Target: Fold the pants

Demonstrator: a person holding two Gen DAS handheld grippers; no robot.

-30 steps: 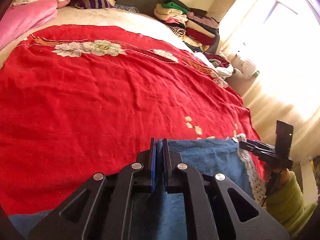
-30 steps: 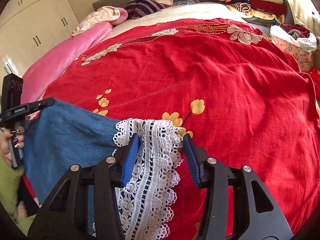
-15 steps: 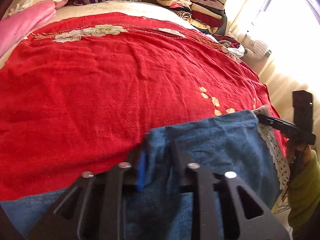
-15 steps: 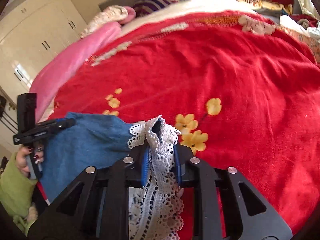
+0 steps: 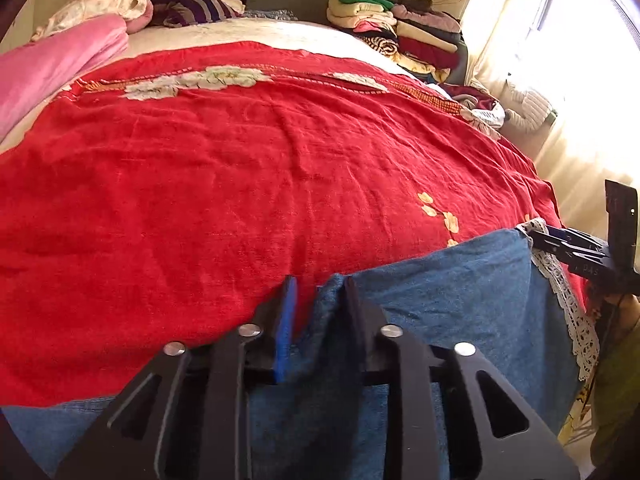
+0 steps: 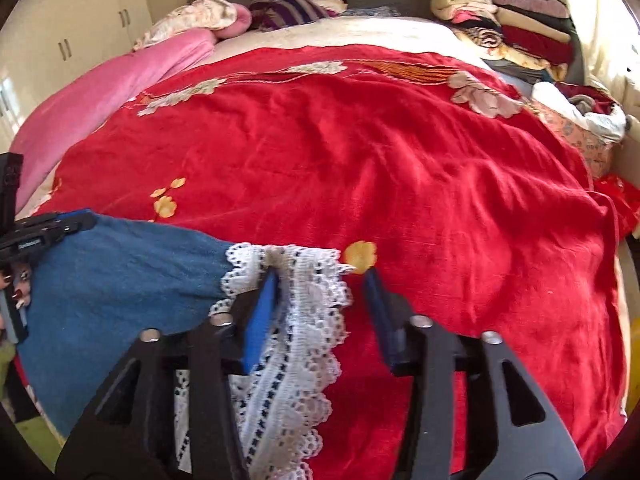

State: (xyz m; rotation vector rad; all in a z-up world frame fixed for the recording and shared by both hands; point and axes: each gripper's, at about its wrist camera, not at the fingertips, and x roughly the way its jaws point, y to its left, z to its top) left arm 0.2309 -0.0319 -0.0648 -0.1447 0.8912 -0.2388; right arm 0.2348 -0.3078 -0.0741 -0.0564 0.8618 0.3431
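The blue denim pants [image 5: 460,300] lie across the near edge of the red bedspread [image 5: 240,180], their white lace hem [image 6: 304,320] at the right end. My left gripper [image 5: 319,284] has its jaws opening. A fold of the denim edge stands between them and leans on the right finger, unpinched. The jaws of my right gripper [image 6: 322,276] are opening too, with the lace hem lying loose between them against the left pad. Each gripper shows in the other's view: the right gripper [image 5: 560,240] at the lace corner, the left gripper [image 6: 60,224] at the denim's far end.
A stack of folded clothes [image 5: 400,28] sits at the bed's far right corner. A pink blanket [image 5: 52,64] and a striped pillow [image 5: 188,4] lie by the headboard. White wardrobe doors [image 6: 80,32] stand at the left, bright curtains [image 5: 560,80] at the right.
The left gripper, shut on the denim edge a second ago, has let go. The right gripper closed on the lace hem half a second ago and has since released it.
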